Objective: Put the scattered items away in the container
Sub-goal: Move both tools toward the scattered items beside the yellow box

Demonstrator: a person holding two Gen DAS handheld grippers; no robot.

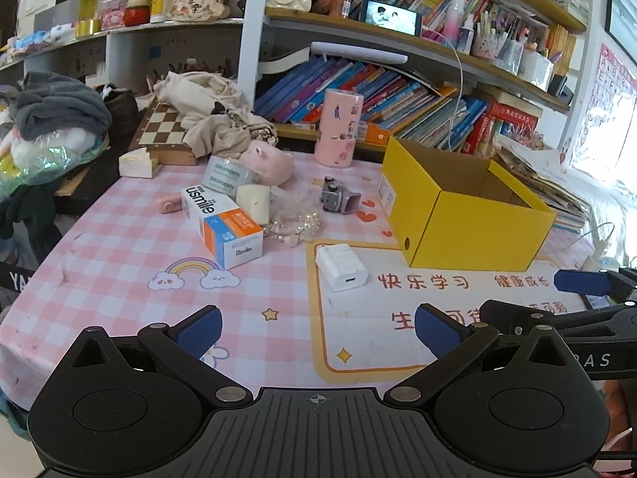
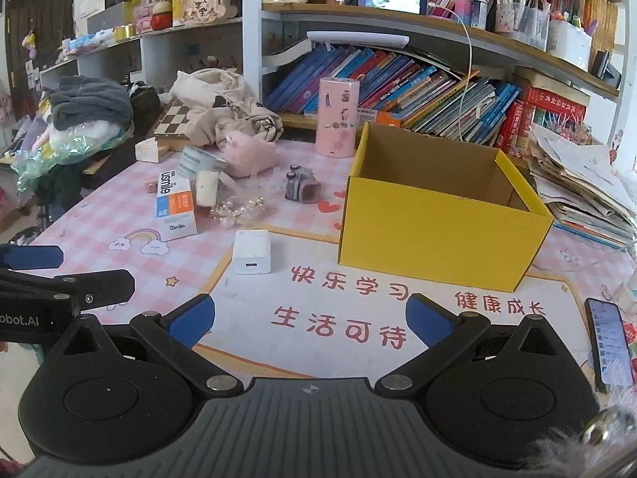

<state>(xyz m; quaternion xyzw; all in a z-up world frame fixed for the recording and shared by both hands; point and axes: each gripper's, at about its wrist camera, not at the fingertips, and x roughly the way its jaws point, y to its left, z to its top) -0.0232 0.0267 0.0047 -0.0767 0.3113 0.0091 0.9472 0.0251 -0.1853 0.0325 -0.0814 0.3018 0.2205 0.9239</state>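
Left tongs (image 1: 316,330), right tongs (image 2: 310,320) both spread wide, empty, above pink checked surface (image 1: 119,247). Open yellow cardboard box (image 2: 438,223) empty; white plastic charger (image 2: 252,257) just beside.

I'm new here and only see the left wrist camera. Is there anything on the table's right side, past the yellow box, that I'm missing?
Observer: Yes. A phone lies flat near the right edge, with its screen lit.
Operator: Anything in the box yet?
Observer: The right wrist view looks deeper into the yellow box. The part of the inside that it shows is bare cardboard.
Operator: Is the other gripper holding something?
Observer: No. The right gripper is open, with nothing between its pads.
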